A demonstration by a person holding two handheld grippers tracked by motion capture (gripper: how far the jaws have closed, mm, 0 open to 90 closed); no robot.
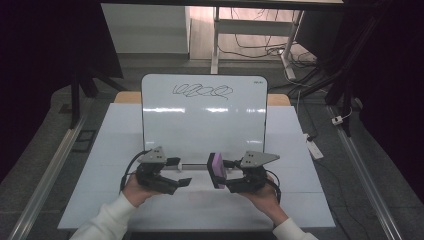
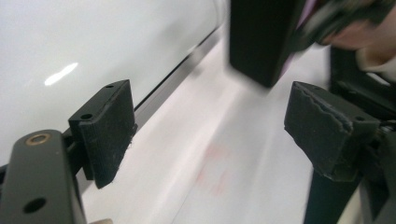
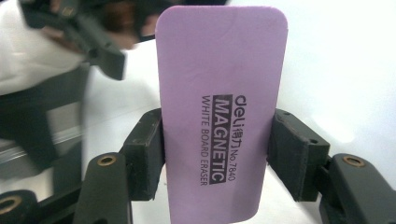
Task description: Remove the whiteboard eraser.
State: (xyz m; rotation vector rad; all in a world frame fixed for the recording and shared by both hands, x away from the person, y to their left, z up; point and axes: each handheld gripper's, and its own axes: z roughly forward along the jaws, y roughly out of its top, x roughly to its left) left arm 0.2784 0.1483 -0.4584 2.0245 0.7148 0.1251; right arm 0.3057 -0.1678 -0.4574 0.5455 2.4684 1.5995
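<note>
Holding the purple eraser point(image 3: 219, 112) across its narrow width, your right gripper point(image 3: 217, 158) has both black jaws pressed flat on the long edges, roughly at the lower half of the block, with the printed face turned to that gripper's camera. The label reads "MAGNETIC WHITE BOARD ERASER", so you can judge it light, stiff in its plastic body and soft on the felt side; it should not crush, but the smooth edges may slip if you twist hard against the board. Gripping across the short dimension, as you do now, looks the sound choice, since the felt can then meet the surface squarely. Expect the magnet to tug it toward the board as you close in.

From the high view the eraser point(image 1: 217, 170) stands upright in the right gripper point(image 1: 225, 175), low over the white table point(image 1: 300, 200), just in front of the bottom edge of the tilted whiteboard point(image 1: 200, 125). The black scribble point(image 1: 202, 91) sits near the board's top, well apart from the eraser.

Your left gripper point(image 1: 179, 172) is spread wide and carries nothing; in its own view the pads point(image 2: 109, 130) frame bare table beside the board's lower edge, with the eraser's dark side just ahead.
</note>
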